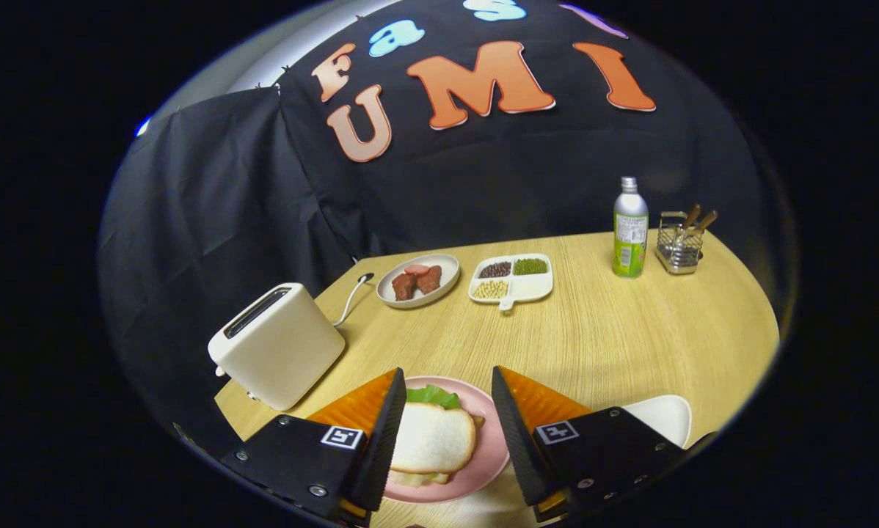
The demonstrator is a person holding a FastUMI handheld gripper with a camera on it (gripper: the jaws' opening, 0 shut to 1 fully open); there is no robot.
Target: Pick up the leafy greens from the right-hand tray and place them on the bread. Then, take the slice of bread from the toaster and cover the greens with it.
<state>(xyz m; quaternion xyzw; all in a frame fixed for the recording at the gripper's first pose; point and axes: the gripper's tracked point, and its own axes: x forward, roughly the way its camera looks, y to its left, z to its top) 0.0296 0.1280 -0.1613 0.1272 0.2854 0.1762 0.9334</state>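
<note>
**Sandwich looks closed; claw open above the plate**

Judging from the layout, the last step seems done or nearly done: a slice of bread (432, 440) lies on top of the leafy greens (433, 397) on the pink plate (487, 458), w/ green showing at the slice's 12 o'clock edge and a lower slice peeking at 6 o'clock. The toaster (278, 345), at approx. 10 o'clock from the plate, shows no bread in its slot as far as I can tell.

The claw (443, 433) is wide open, holding nothing; its fingers stand on either side of the sandwich, not touching it. A white tray (663, 414) sits at 3 o'clock of the plate on the counter (630, 330). Next move probably only needs to retreat w/o nudging the top slice.
</note>
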